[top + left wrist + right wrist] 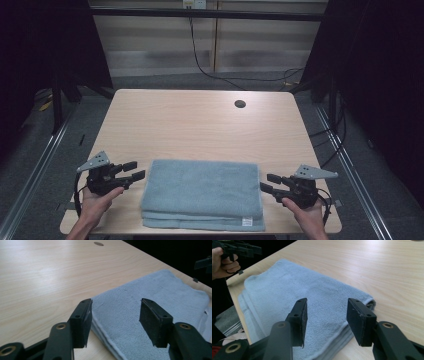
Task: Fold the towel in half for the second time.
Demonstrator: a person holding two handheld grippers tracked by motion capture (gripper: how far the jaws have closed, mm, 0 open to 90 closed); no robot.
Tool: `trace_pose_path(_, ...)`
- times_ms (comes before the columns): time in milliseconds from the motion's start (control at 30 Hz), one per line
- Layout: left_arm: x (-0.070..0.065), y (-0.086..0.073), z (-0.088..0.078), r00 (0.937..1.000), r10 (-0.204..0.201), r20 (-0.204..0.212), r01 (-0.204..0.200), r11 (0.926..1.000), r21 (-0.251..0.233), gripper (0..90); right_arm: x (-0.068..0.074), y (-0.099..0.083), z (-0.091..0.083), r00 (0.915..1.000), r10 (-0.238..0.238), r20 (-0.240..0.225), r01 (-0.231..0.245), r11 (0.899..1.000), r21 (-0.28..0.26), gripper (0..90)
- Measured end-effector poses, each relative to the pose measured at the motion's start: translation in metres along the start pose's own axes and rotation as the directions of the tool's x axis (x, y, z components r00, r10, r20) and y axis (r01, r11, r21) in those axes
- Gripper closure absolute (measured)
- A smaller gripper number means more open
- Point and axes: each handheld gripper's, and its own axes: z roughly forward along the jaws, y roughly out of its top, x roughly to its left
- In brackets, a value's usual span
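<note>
A folded light-blue towel (202,192) lies near the front edge of the wooden table (200,125), its stacked layers showing along the front. My left gripper (140,169) sits just off the towel's left end, jaws open and pointing at it. My right gripper (265,181) mirrors it at the right end, also open. In the left gripper view the towel (150,297) lies ahead of and under the spread jaws of the gripper (116,302), pads not touching it. The right gripper view shows the towel (287,287) beneath the open gripper (327,301).
A round cable hole (240,104) is in the table's far right part. A small white tag (246,221) sits on the towel's front right corner. Metal rails and dark cables run along the floor on both sides of the table.
</note>
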Motion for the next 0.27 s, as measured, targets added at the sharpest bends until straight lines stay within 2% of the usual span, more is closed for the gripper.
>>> trace_pose_path(67,0.0033,-0.0021,-0.0003,0.9998,-0.006,-0.018,0.006,1.0000,0.005,39.6,-0.0028,-0.0020,0.0009,0.9997,0.005,0.024,-0.005,1.000,0.006,50.9)
trace_pose_path(133,0.0050,-0.0026,-0.0005,0.9994,-0.004,-0.035,0.005,1.0000,0.006,38.5,-0.0042,-0.0027,0.0006,0.9996,0.006,0.027,-0.006,1.000,0.010,50.7)
trace_pose_path(167,0.0059,-0.0026,-0.0003,0.9992,-0.003,-0.039,0.003,1.0000,0.007,36.1,-0.0061,-0.0031,0.0000,0.9990,0.014,0.042,-0.014,1.000,0.003,47.9)
trace_pose_path(233,0.0071,-0.0030,0.0039,0.9982,-0.003,-0.060,0.004,0.9999,0.016,33.7,-0.0085,-0.0032,-0.0012,0.9988,0.020,0.045,-0.020,1.000,-0.003,47.0)
trace_pose_path(267,0.0076,-0.0037,0.0068,0.9983,-0.006,-0.058,0.007,0.9996,0.028,33.7,-0.0085,-0.0032,-0.0012,0.9988,0.020,0.045,-0.020,1.000,-0.003,47.0)
